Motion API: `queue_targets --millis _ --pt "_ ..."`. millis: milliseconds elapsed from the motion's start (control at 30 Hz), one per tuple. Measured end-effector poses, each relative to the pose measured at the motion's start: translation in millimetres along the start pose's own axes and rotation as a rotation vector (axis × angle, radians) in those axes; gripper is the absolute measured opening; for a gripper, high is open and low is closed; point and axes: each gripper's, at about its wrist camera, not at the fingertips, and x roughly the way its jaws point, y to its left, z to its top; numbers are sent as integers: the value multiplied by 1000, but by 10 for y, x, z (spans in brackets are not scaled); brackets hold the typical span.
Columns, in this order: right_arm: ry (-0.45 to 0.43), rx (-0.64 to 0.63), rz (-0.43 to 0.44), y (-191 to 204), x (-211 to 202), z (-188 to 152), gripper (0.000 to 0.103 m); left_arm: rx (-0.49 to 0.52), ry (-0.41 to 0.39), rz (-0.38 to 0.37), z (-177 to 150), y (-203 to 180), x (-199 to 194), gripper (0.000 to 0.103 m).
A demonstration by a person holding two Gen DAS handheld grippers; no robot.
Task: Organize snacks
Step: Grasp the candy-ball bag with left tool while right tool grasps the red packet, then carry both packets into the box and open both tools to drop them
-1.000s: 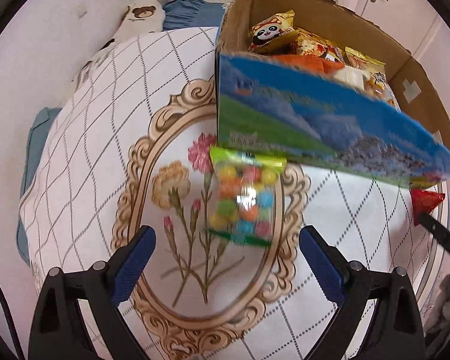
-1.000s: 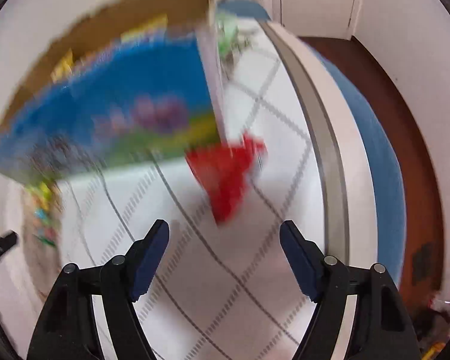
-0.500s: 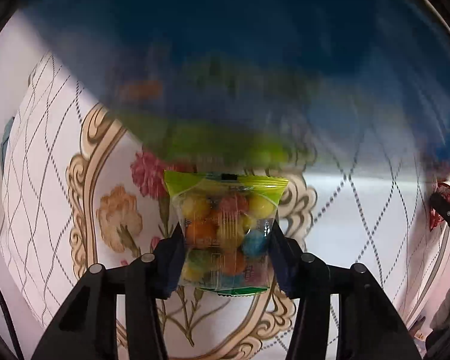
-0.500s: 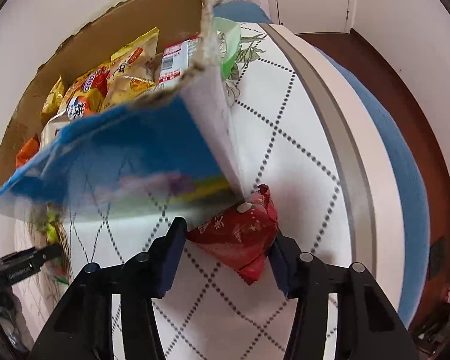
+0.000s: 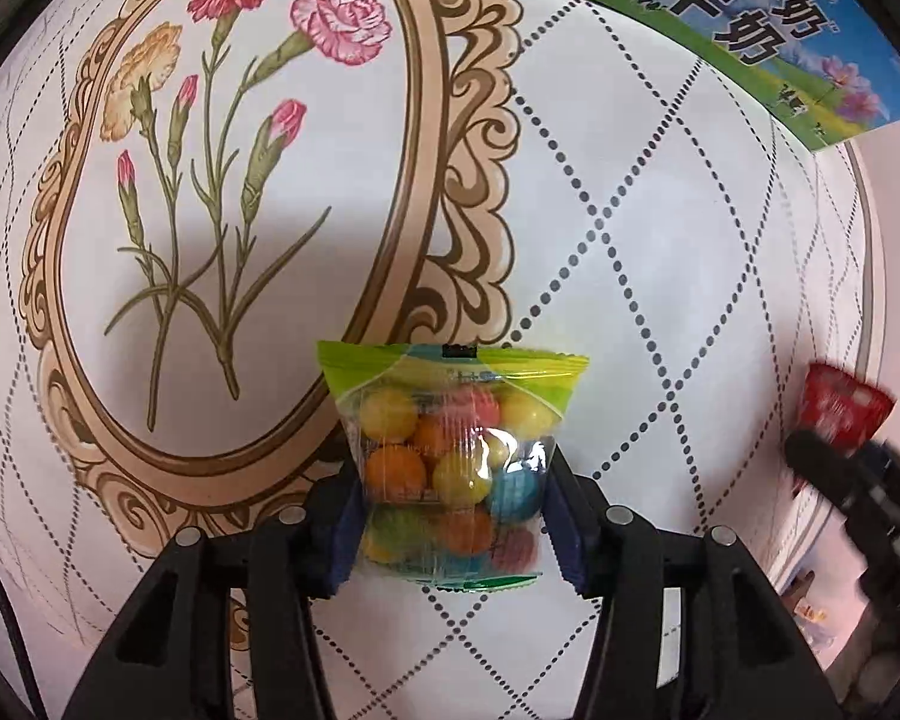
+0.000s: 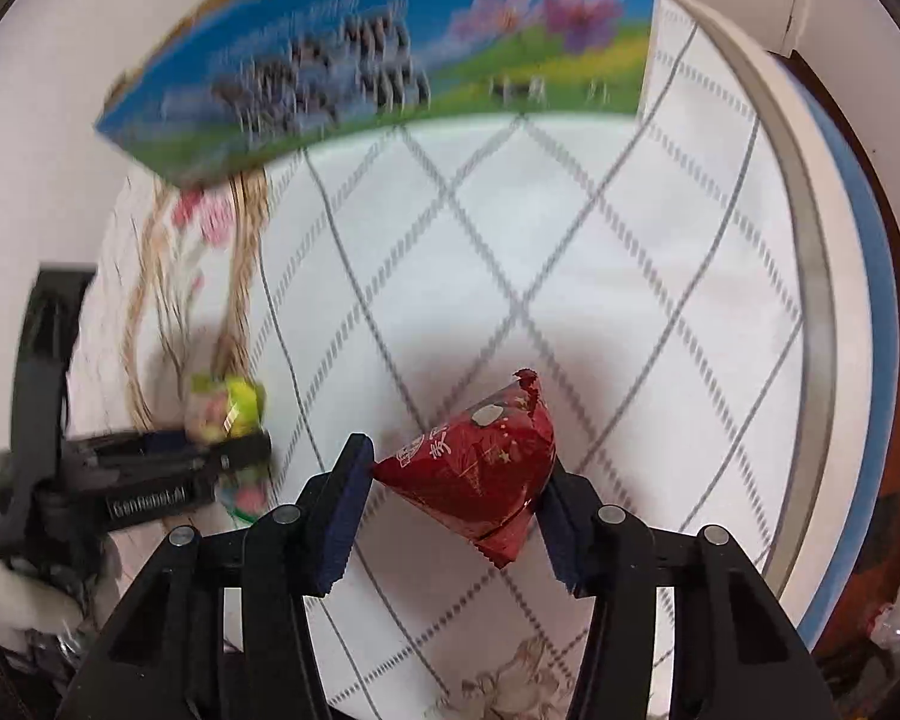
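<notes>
My left gripper (image 5: 453,519) is shut on a clear bag of coloured candy balls (image 5: 453,462) with a green top, held above the tablecloth. My right gripper (image 6: 456,501) is shut on a red pyramid-shaped snack packet (image 6: 480,474), also lifted off the cloth. The blue and green cardboard box (image 5: 750,24) lies beyond both grippers; in the right wrist view the box (image 6: 390,60) is blurred. The right gripper with the red packet (image 5: 840,411) shows at the right edge of the left wrist view. The left gripper with the candy bag (image 6: 225,414) shows at the left of the right wrist view.
A round table with a white diamond-pattern cloth (image 5: 660,228) and a flower medallion (image 5: 240,180) lies under both grippers. The table rim (image 6: 816,312) curves along the right, with a brown floor beyond it.
Both grippers closed on their snacks and lifted them back from the box: the left on the candy bag, the right on the red packet. The box now sits farther up in both views.
</notes>
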Motion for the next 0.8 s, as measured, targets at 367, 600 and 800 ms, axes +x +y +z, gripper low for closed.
queue_targets --millis 367,600,800 --pt "15 29 -35 3 234 -50 57 34 -6 27 -178 -182 61 53" --pt "17 36 -44 15 278 -55 56 36 -21 37 -158 -105 -41 48" --pt "-5 36 -3 56 102 -40 55 34 -28 -22 -221 -191 -299 46"
